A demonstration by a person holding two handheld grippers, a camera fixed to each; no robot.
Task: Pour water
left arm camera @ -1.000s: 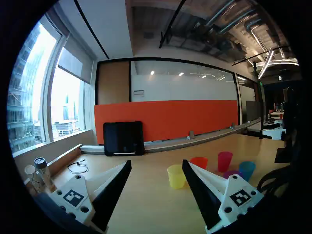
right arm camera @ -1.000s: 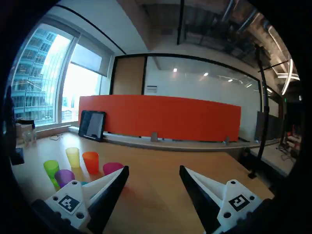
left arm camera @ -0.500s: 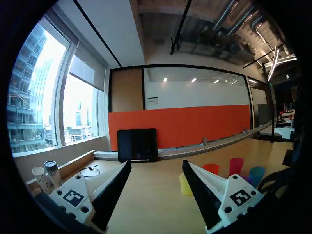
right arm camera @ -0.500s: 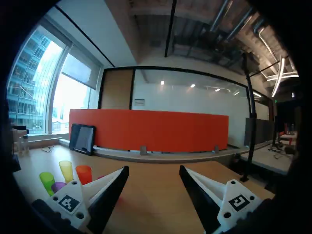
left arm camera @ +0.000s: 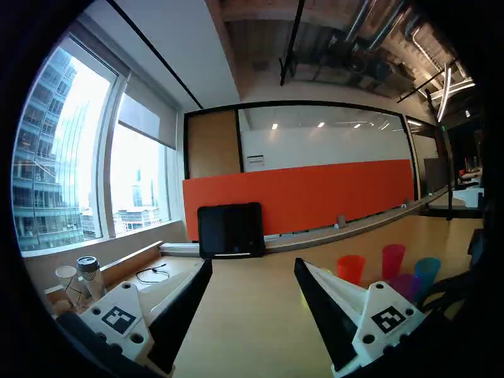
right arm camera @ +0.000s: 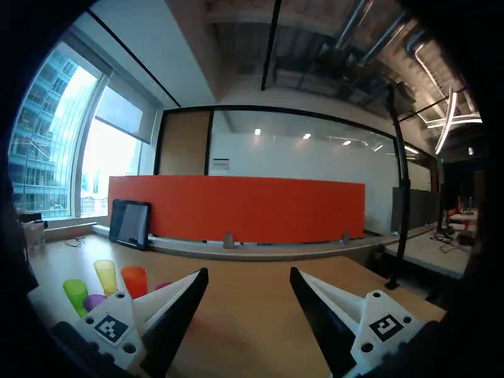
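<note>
A cluster of plastic cups stood close together on the wooden surface, off to the right of the left hand-held gripper and to the left of the right hand-held gripper. Both hand-held grippers were spread wide and held nothing. Whether any cup contained water could not be determined.

Risk noted: the cups stood nearly touching, so a finger reaching for the orange cup would likely knock a neighbour. Light plastic could also tip or slip under a hard squeeze and spill.

The middle of the surface lay open to both approaches. Its far edge ran under an orange partition, where a tablet leaned. A cable lay toward the window side.
</note>
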